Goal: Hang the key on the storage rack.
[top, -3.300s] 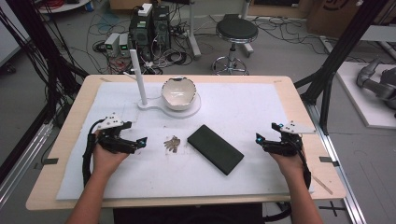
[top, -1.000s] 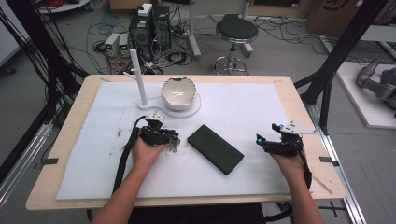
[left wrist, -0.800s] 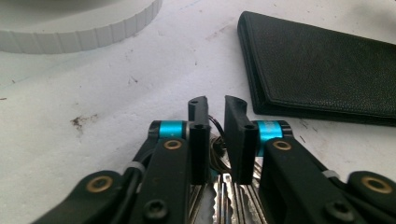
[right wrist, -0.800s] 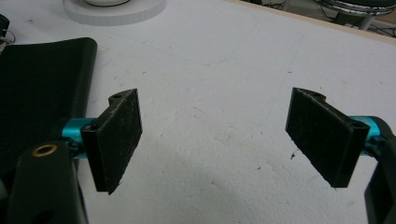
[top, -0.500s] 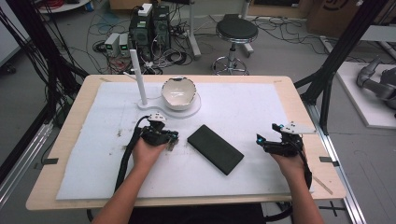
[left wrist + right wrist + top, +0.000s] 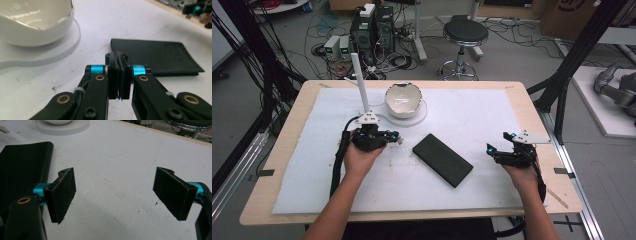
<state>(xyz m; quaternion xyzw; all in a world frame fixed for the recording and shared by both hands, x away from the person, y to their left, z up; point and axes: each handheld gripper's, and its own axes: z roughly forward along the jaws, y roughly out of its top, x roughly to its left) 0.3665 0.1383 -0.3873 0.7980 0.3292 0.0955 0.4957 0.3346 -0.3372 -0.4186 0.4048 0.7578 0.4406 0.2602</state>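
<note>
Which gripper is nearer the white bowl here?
Left. The left gripper sits just in front of the white bowl, jaws shut. The right gripper rests open far off beyond the black case.

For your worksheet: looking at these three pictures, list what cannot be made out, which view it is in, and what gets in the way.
1. Anything between the shut left claw jaws: left gripper view, the pads hide it.
2. The spot under that claw: high view, hand and claw cover it.
3. The bowl: cut off by the top edge.
4. The black case: cut off at left, behind the open right claw.

Black tongs [image 6: 117, 75] with cyan collars, brass rivets (cable-tied wiring).
</note>
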